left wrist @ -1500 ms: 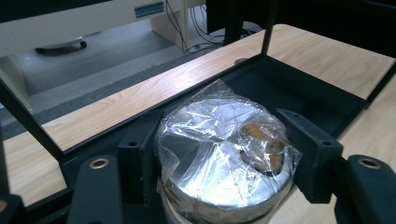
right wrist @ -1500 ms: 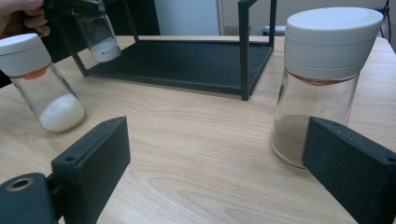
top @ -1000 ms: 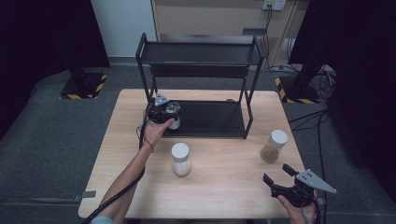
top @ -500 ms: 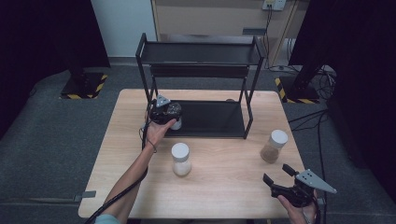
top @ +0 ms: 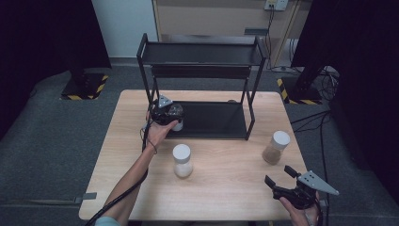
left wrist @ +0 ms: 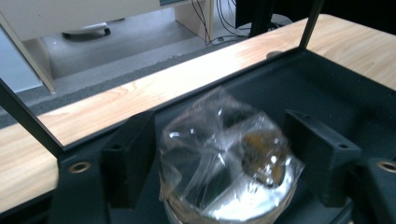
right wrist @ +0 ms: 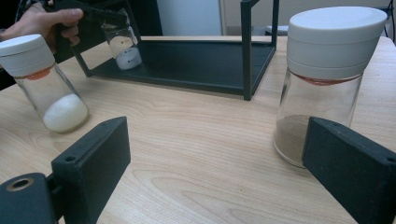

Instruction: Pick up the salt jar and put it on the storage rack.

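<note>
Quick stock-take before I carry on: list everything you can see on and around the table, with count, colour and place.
Table: one, light wood, centre.
Shelf rack: one, black, two tiers, at the table's back.
Plastic-covered jar: one, clear, white contents, on the rack's lower tier at its left end, between the left jaws.
White-powder jar: one, white lid, table centre-front.
Brown-powder jar: one, white lid, table's right side.
Left gripper: black, held over the lower tier.
Right gripper: black, jaws apart, near the table's front right corner.
</note>
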Motion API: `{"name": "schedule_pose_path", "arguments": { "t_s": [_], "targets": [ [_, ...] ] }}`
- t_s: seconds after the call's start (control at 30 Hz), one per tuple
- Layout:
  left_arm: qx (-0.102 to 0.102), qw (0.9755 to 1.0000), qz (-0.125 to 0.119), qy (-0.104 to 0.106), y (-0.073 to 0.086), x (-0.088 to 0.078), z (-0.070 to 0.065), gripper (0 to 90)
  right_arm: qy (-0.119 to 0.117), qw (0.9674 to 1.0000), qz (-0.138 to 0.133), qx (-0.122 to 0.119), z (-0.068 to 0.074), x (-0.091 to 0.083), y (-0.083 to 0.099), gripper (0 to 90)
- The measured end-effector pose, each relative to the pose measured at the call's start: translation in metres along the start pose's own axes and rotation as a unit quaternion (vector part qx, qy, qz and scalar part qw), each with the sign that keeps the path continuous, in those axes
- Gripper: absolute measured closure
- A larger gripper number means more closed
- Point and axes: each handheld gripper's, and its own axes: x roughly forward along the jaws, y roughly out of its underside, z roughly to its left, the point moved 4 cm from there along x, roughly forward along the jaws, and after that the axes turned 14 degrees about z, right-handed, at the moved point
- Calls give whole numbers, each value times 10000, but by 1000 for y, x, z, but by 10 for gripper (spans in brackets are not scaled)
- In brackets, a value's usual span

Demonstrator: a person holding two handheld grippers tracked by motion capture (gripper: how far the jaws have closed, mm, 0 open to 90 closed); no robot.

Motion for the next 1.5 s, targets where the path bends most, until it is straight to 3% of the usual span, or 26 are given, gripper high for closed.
{"name": "schedule_pose_path", "arguments": {
  "t_s": [0.1, 0.17, 0.3, 0.57, 0.87, 0.93, 1.2, 1.5],
  "targets": [
    [220, 9997, -6, -86, -6, -5, -4, 183, 0, 10000, 1, 3, 0, 0, 0, 80],
    [284, 9995, -43, -161, -10, -9, -7, 149, 2, 10000, -1, 0, 0, 0, 0, 80],
    [378, 9991, -122, -121, -17, -19, -8, 107, -3, 10000, 0, 1, 0, 0, 0, 80],
    [625, 9970, -452, 107, -29, -49, -14, 88, 9, 10000, 1, -18, 1, 0, 0, 80],
    [902, 9925, -661, 489, -35, -93, -18, 61, 1, 10000, 8, -44, 1, 0, -1, 80],
    [921, 9914, -683, 625, -33, -101, -17, 56, 0, 10000, 7, -41, 1, 0, -1, 80],
    [984, 9885, -795, 828, -15, -132, -17, 49, 1, 10000, 24, -42, 2, 1, -1, 80],
    [1099, 9863, -893, 843, 15, -162, -15, 48, 17, 10000, 19, -51, 2, 1, -1, 80]
  ]
}}
